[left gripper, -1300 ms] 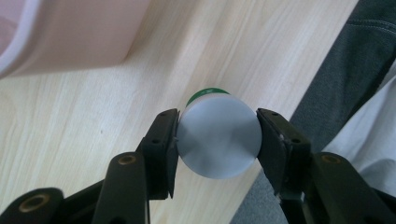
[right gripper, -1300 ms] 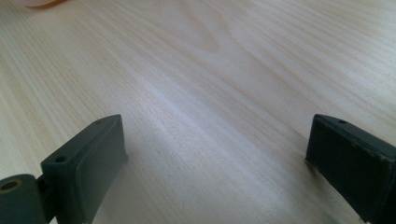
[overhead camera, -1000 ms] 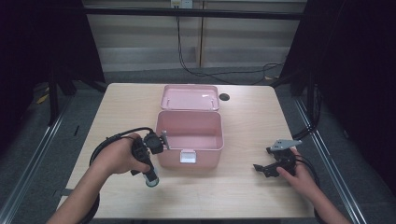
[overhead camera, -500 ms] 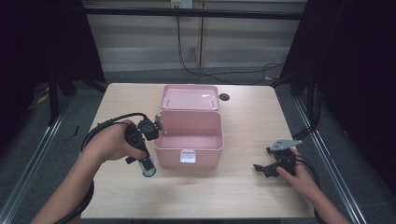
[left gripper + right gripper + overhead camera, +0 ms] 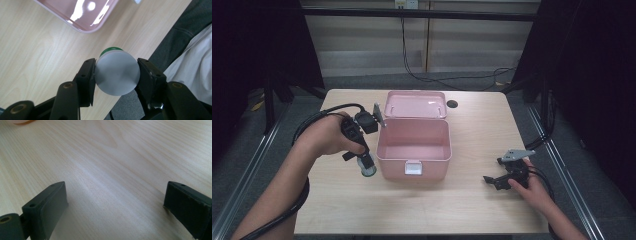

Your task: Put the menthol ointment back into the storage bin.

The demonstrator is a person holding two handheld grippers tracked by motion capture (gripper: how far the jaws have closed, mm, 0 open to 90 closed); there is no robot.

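Observation:
An open pink box [image 5: 432, 159] stands mid-table, its lid [image 5: 414, 104] tipped back and the inside bare. My left gripper [image 5: 366, 164] hangs in the air just left of the box, pointing down. It is shut on a small round container [image 5: 369, 170] with a whitish flat end and a green band. In the left gripper view both pads [image 5: 87, 75] press the sides of the container [image 5: 116, 75], and a corner of the box [image 5: 82, 17] lies beyond. My right gripper [image 5: 493, 181] rests on the table at the right, open and holding nothing [image 5: 116, 202].
A small dark hole [image 5: 452, 104] sits in the tabletop behind the box. Cables trail from both grippers. Bare wood [image 5: 105, 157] stretches ahead of the right gripper. The table's near edge and the person's clothing [image 5: 190, 50] lie under the left gripper.
The left hand has lifted the container off the table and carried it up beside the box's left wall. The right hand has stayed still.

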